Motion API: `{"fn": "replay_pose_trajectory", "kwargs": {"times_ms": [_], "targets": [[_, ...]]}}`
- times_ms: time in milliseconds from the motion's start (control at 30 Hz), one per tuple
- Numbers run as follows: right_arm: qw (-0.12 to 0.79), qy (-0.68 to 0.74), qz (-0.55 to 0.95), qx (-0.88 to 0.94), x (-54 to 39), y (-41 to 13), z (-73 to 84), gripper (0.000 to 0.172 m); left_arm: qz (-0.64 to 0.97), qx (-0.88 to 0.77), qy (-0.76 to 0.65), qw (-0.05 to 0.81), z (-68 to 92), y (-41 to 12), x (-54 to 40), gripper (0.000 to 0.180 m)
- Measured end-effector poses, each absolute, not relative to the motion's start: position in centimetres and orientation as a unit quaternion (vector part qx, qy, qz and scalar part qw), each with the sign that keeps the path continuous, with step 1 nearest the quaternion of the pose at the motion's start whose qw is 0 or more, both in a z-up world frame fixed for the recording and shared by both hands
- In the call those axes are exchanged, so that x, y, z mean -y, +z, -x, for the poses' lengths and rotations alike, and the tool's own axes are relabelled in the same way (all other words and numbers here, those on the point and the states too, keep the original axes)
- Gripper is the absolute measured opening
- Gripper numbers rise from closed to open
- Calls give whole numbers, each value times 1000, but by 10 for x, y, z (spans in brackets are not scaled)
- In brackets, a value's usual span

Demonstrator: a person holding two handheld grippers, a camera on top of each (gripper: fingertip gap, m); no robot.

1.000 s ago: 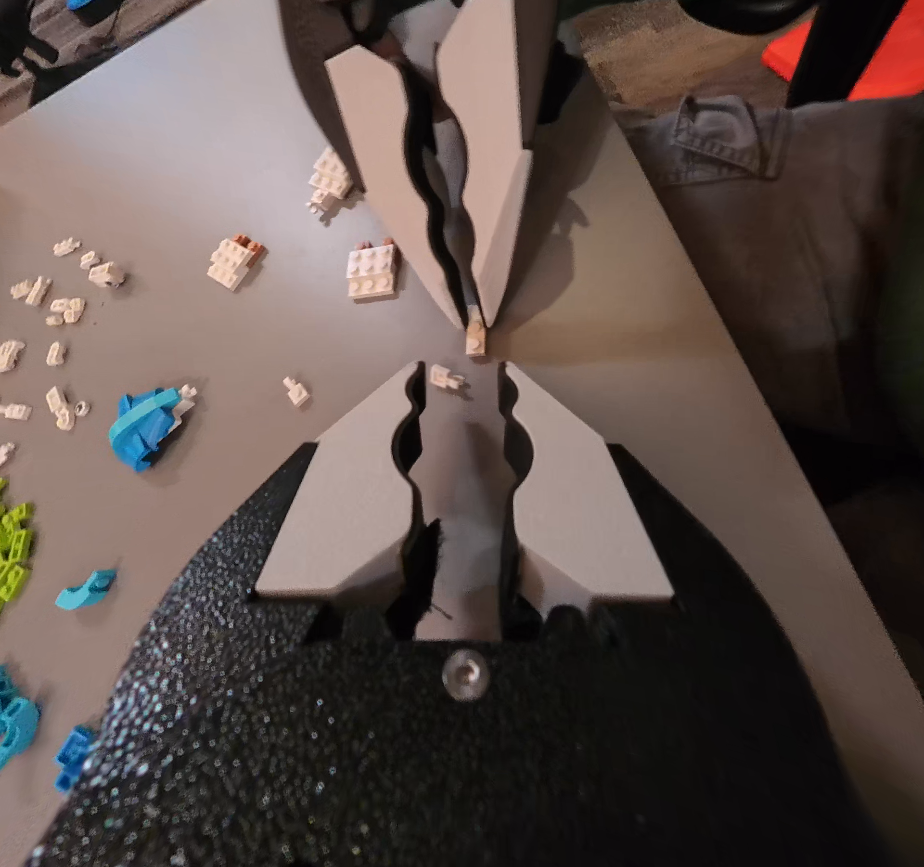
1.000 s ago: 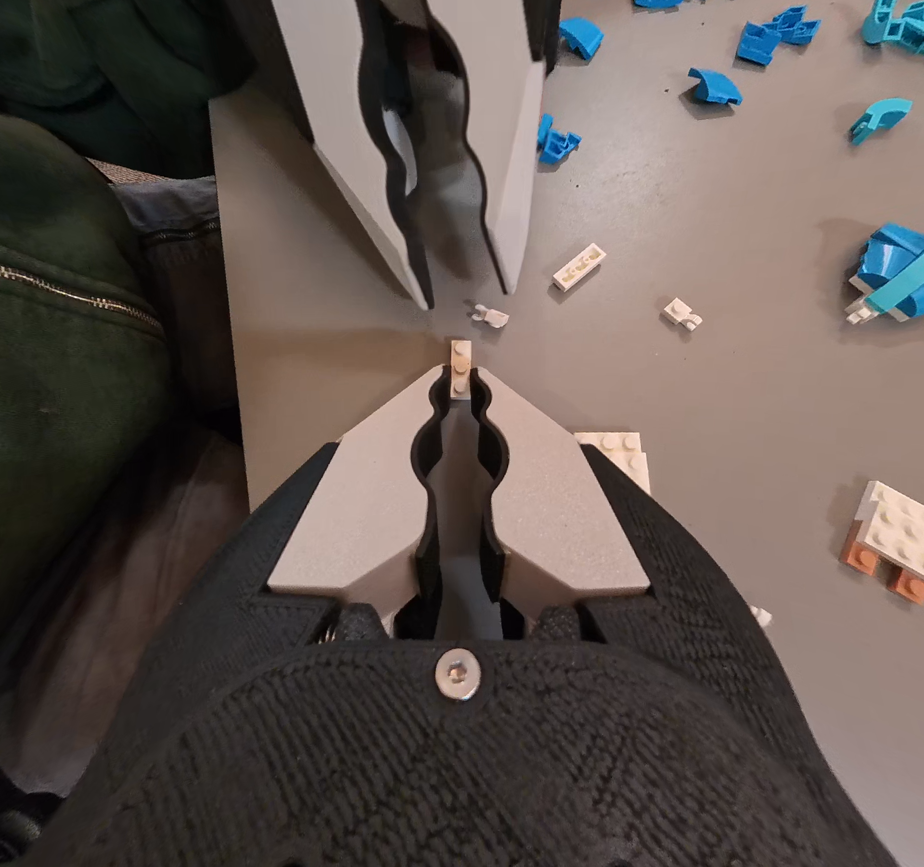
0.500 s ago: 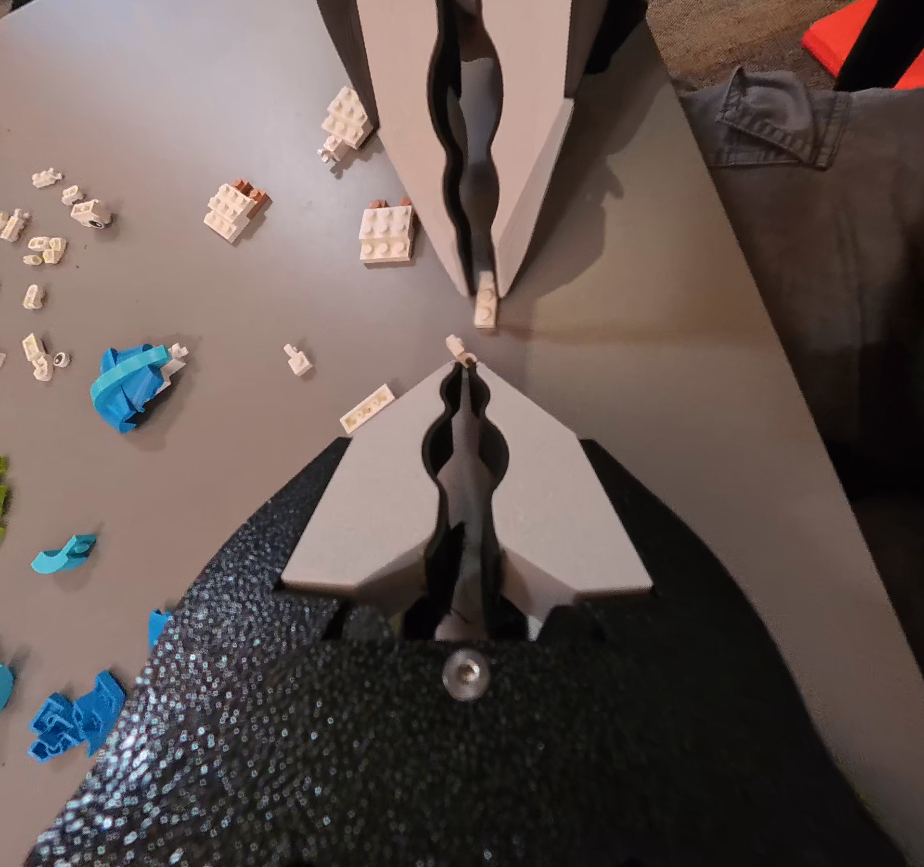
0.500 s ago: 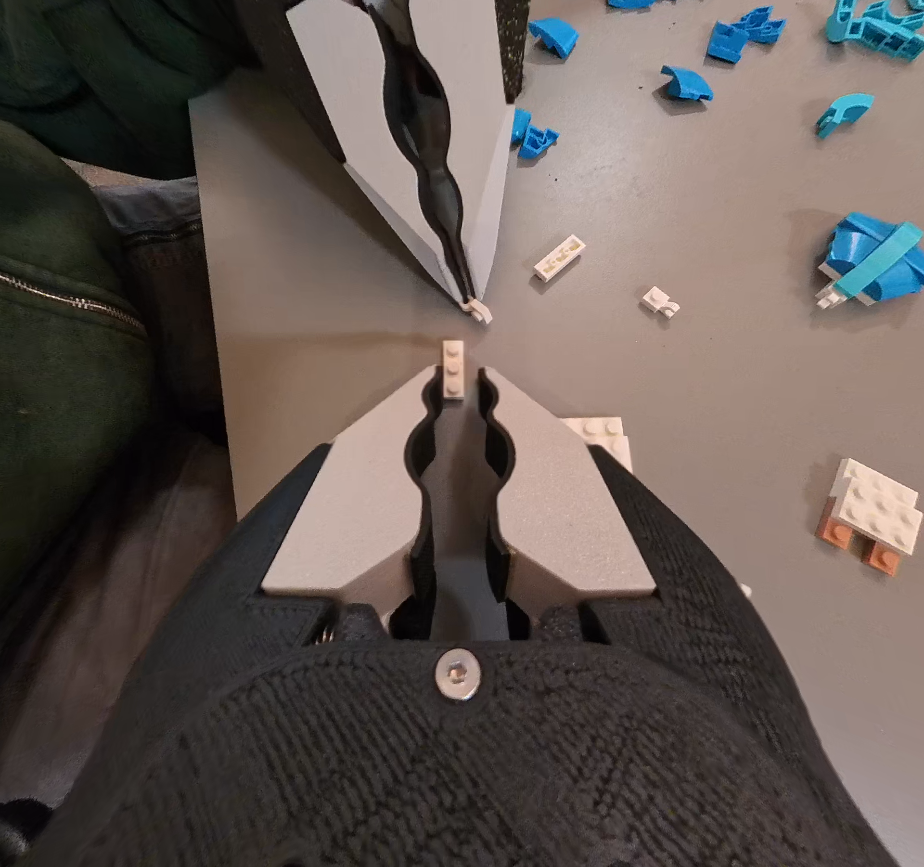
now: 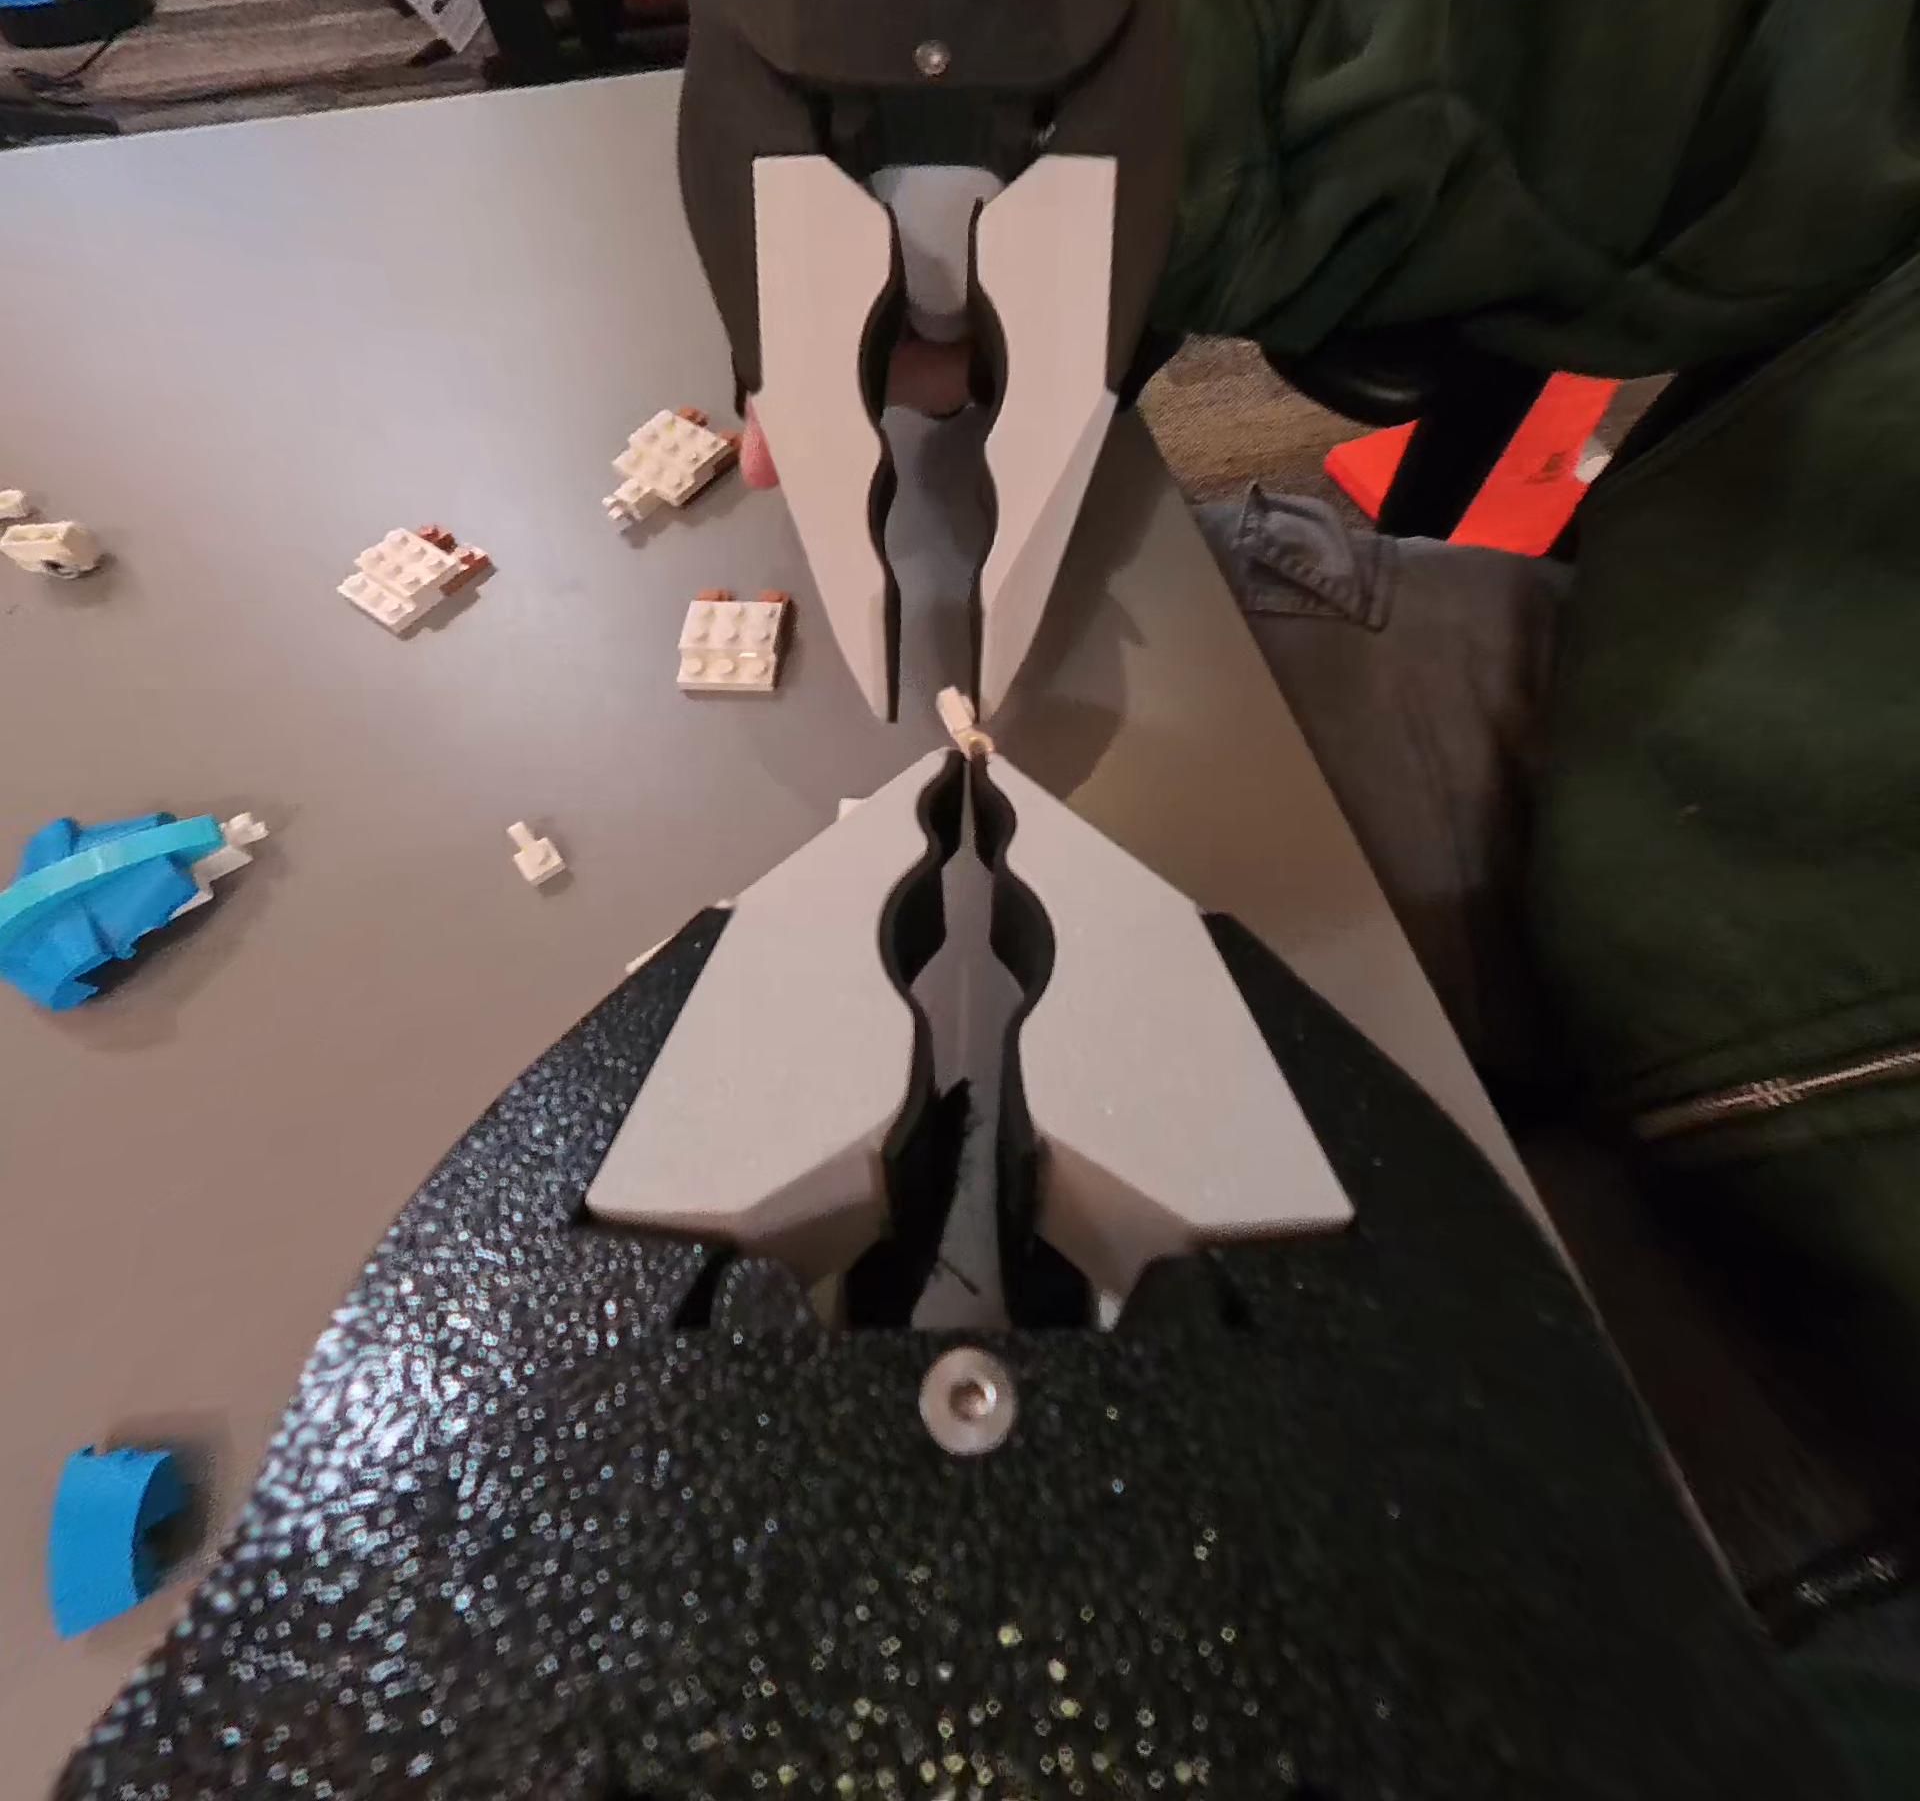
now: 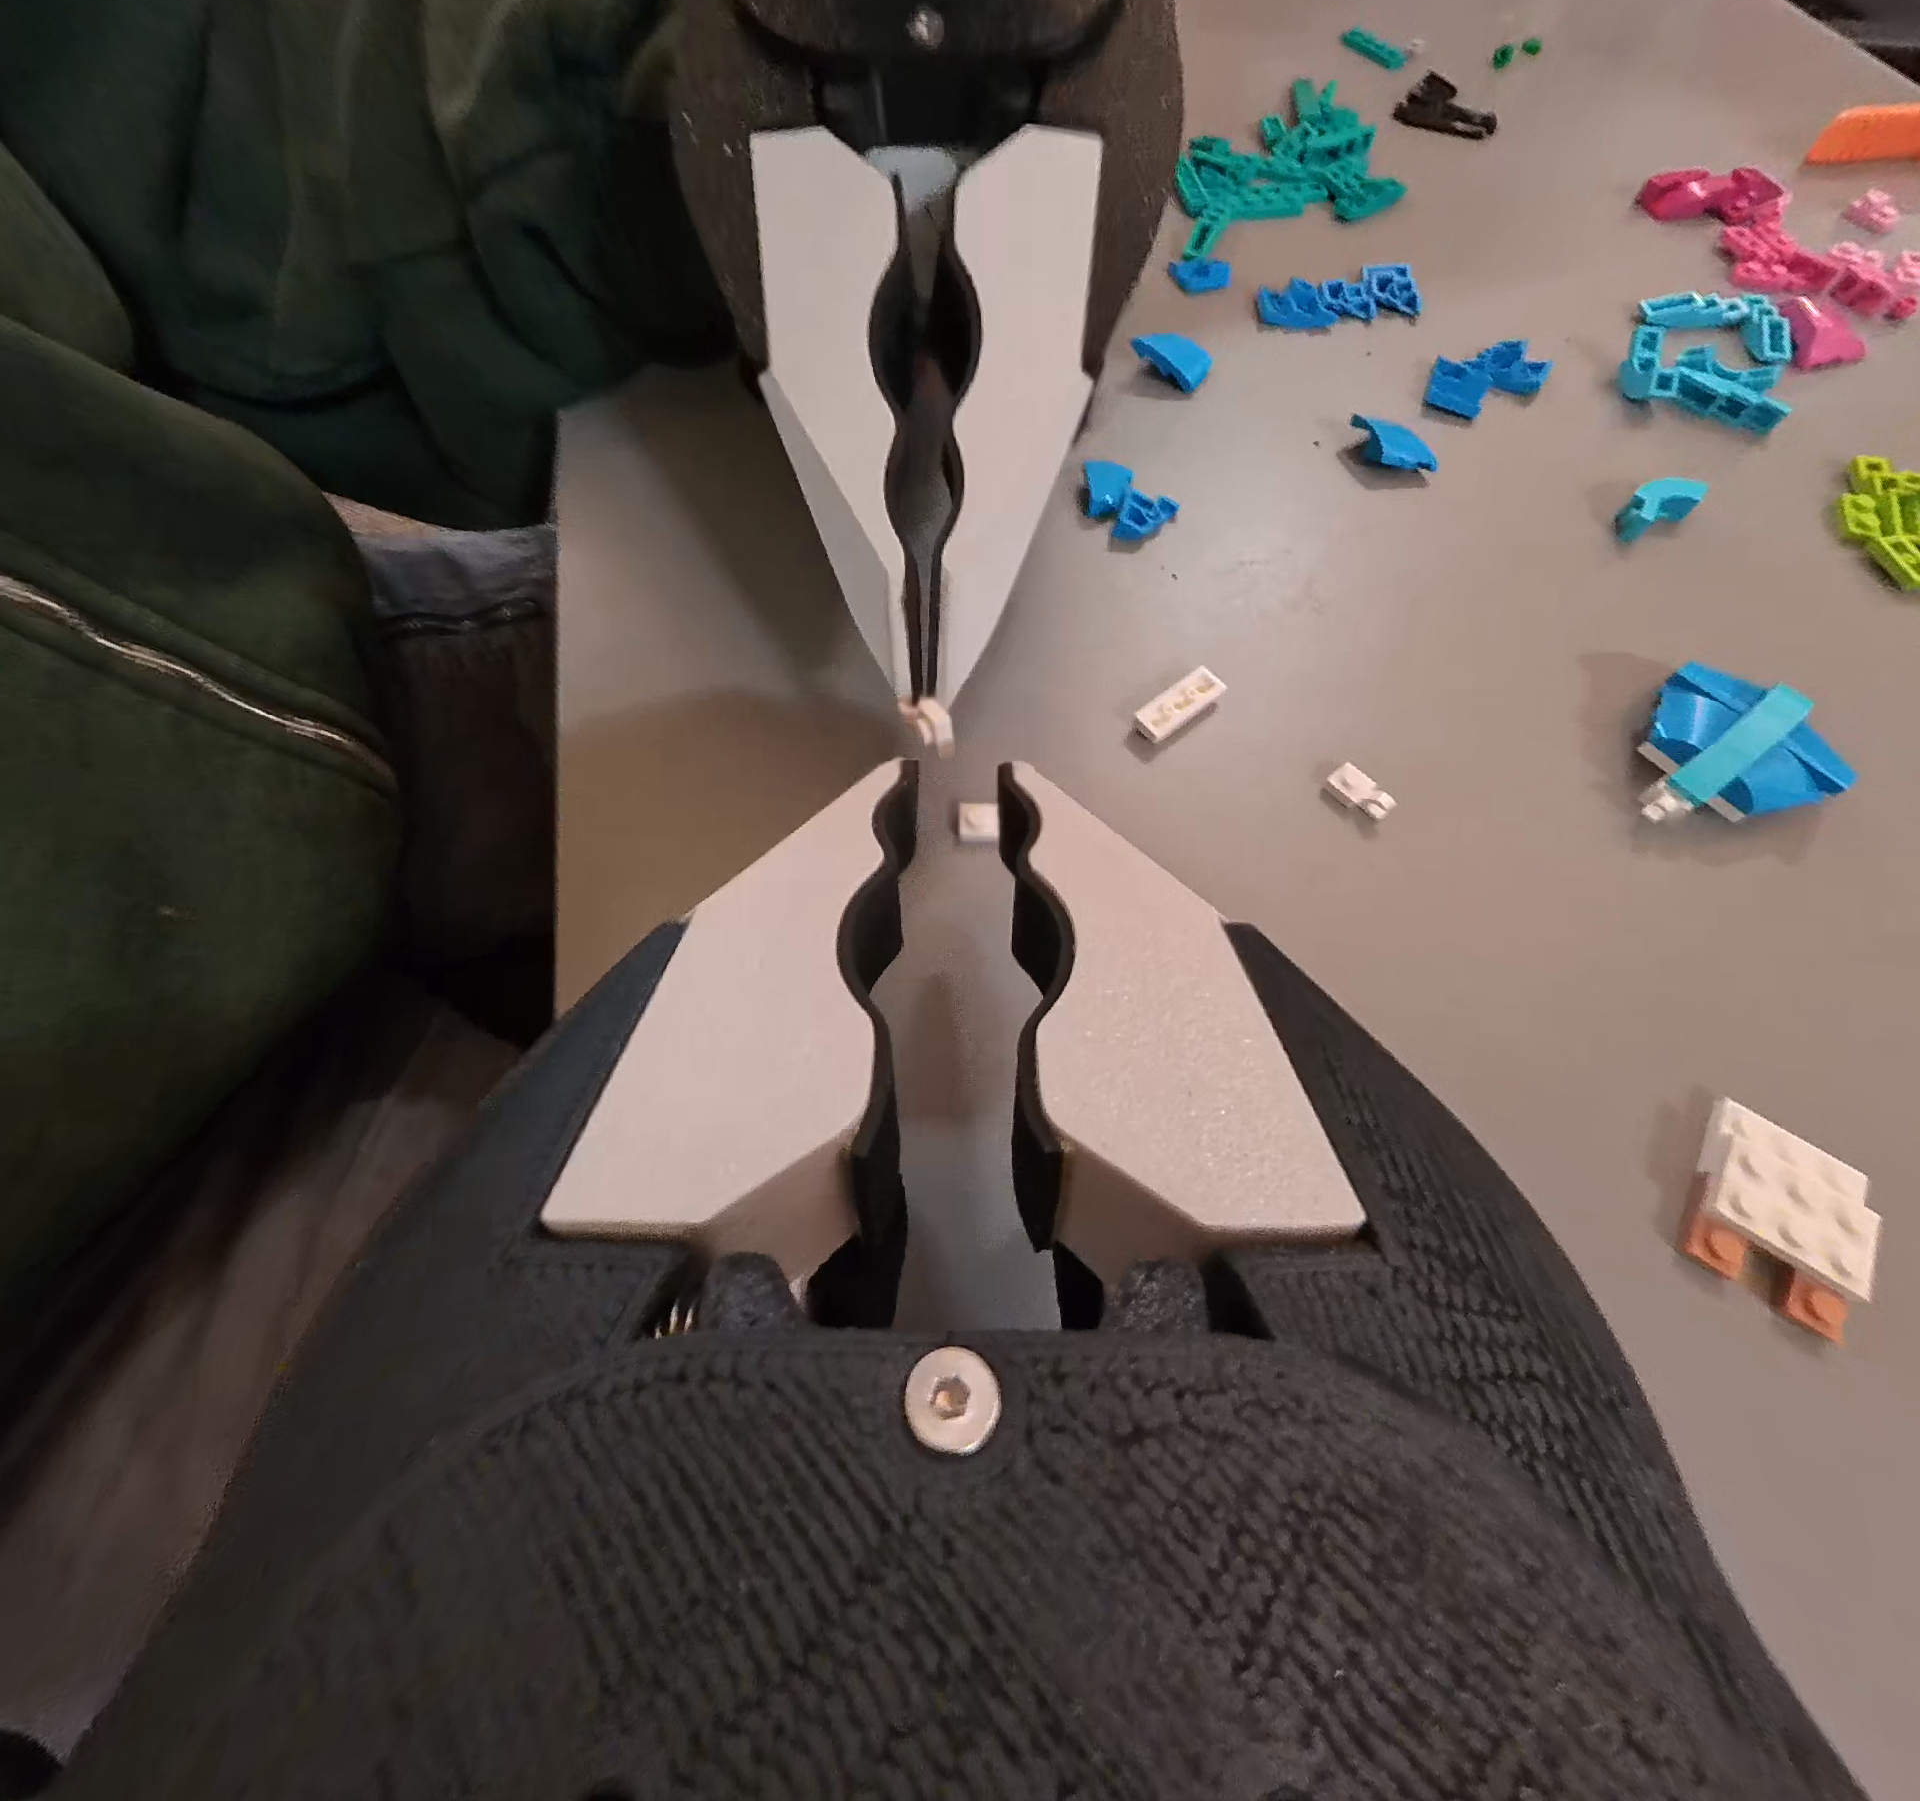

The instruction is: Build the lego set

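Note:
My left gripper [image 5: 964, 764] is shut on a small white clip piece [image 5: 977, 738]. In the right wrist view the clip [image 6: 928, 721] hangs from the left gripper's [image 6: 920, 697] closed tips above the grey table [image 6: 727, 712]. My right gripper [image 6: 956, 772] faces it tip to tip and is open. A small white plate [image 6: 975, 824] sits between its fingers, close to the right one, and neither pad presses on it. In the left wrist view the plate [image 5: 954, 707] shows between the right gripper's [image 5: 937, 710] parted tips. I cannot tell whether it rests on the table.
White-and-brown brick assemblies [image 5: 732, 645] [image 5: 410, 575] [image 6: 1787, 1221] lie on the table. So do a blue assembly [image 6: 1745, 759], a long white plate [image 6: 1179, 702] and a white clip [image 6: 1356, 790]. Farther off lie blue [image 6: 1340, 297], teal [image 6: 1278, 172] and pink [image 6: 1787, 245] pieces. A person's green jacket [image 6: 208, 764] borders the table edge. Left and right tips are no more than a few centimetres apart. Between my right fingertips and the blue assembly [image 6: 1745, 759] there is roughly 15 centimetres. My left wrist view [image 5: 131, 837] looks at it from another angle.
My left gripper closed on the white clip that lay on the table and lifted it. My right gripper, shut on the white plate a second ago, opened, and the plate now sits loose between its fingers.

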State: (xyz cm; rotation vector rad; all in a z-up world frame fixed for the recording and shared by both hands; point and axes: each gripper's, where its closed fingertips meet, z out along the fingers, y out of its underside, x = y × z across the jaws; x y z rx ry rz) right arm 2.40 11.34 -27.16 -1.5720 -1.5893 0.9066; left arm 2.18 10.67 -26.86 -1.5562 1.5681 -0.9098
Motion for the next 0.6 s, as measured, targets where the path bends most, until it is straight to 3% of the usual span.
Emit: {"fn": "replay_pose_trajectory", "kwargs": {"times_ms": [233,300,500,600], "targets": [[340,396,594,613,-101,-264,-20,6,597,-611,-384,351,-23,-267,-99,0],[336,406,599,603,-102,-262,-20,5,594,-611,-382,357,-23,-265,-99,7],[333,442,643,529,-119,-254,-22,5,546,-634,-282,470,-25,-253,-114,33],[323,469,650,502,-121,-250,-22,4,499,-655,-225,520,-28,-246,-113,30]]}}
